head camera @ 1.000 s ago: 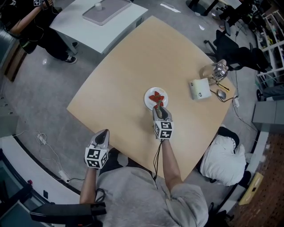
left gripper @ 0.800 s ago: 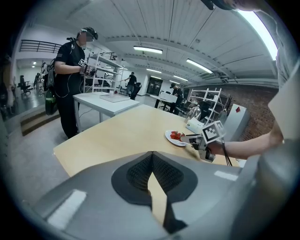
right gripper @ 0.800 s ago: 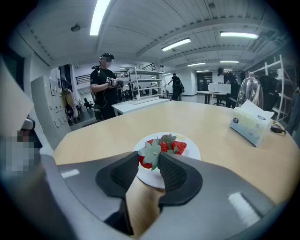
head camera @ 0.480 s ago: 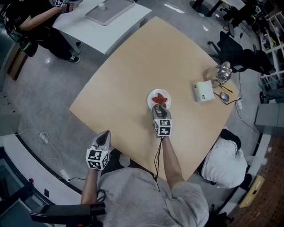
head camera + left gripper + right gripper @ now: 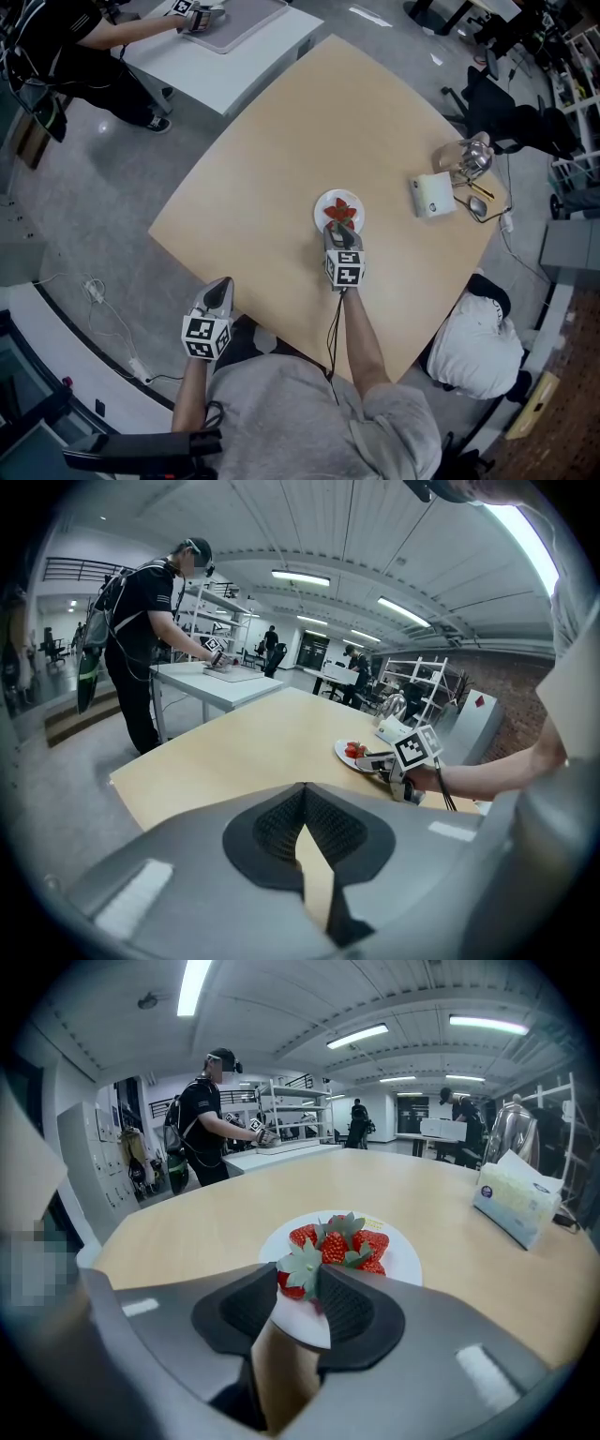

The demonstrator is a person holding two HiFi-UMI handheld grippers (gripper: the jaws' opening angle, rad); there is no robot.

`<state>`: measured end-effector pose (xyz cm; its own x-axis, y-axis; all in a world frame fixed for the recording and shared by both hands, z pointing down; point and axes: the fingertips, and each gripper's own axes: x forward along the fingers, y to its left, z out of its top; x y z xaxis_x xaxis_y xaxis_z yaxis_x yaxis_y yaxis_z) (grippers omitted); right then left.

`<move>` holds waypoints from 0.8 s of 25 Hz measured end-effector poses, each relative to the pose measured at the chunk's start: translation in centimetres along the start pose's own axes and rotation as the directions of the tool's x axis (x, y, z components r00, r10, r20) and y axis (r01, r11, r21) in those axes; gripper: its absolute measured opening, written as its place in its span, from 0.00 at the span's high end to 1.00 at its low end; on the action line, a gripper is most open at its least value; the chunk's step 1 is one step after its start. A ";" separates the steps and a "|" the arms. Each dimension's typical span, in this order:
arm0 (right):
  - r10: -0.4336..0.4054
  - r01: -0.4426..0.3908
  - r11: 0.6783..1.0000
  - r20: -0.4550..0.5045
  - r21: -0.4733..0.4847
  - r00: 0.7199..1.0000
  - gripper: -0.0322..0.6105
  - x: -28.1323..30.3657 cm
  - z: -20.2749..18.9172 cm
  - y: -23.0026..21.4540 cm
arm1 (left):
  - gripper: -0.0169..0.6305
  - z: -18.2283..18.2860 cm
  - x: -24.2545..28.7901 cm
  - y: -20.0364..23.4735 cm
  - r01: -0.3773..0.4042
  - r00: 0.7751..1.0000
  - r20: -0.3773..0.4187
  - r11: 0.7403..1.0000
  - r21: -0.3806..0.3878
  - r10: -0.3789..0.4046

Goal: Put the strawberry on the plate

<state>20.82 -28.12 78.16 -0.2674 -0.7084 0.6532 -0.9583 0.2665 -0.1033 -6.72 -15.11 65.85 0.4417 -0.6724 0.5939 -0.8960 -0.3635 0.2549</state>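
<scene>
A white plate (image 5: 321,210) lies mid-table with a few red strawberries (image 5: 342,208) on it. My right gripper (image 5: 335,229) reaches over the plate's near rim, shut on another strawberry (image 5: 291,1276) whose green leaves point up between the pads. In the right gripper view that berry hangs low over the plate (image 5: 401,1252), just in front of the strawberries lying on it (image 5: 352,1243). My left gripper (image 5: 221,282) stays at the table's near left edge with its jaws shut and empty; in its own view (image 5: 305,788) the plate (image 5: 344,754) is far off to the right.
A tissue box (image 5: 430,196), a glass jug (image 5: 465,156) and a small dark object (image 5: 475,206) stand at the table's right end. Behind is a white table (image 5: 246,52) where another person (image 5: 70,42) works at a grey tray. A white bag (image 5: 478,339) lies on the floor.
My right gripper has sunk a little with the strawberry toward the plate's near rim. The person at the back has reached onto the grey tray. My left gripper has not moved.
</scene>
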 end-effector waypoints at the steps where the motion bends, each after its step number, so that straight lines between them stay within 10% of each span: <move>1: -0.002 0.002 1.000 -0.003 0.001 1.000 0.72 0.0 -0.1 0.0 | 0.94 0.0 0.0 0.0 0.001 1.000 0.000 1.000 -0.001 -0.001; 20: -0.032 0.032 0.999 0.024 0.013 0.999 0.67 -0.3 0.6 -0.3 | 0.94 0.2 -0.1 0.0 0.006 1.000 0.013 1.000 0.005 -0.006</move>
<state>21.13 -28.36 77.55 -0.2391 -0.7321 0.6378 -0.9675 0.2356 -0.0923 -6.79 -15.19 65.61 0.4479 -0.6786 0.5821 -0.8930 -0.3709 0.2548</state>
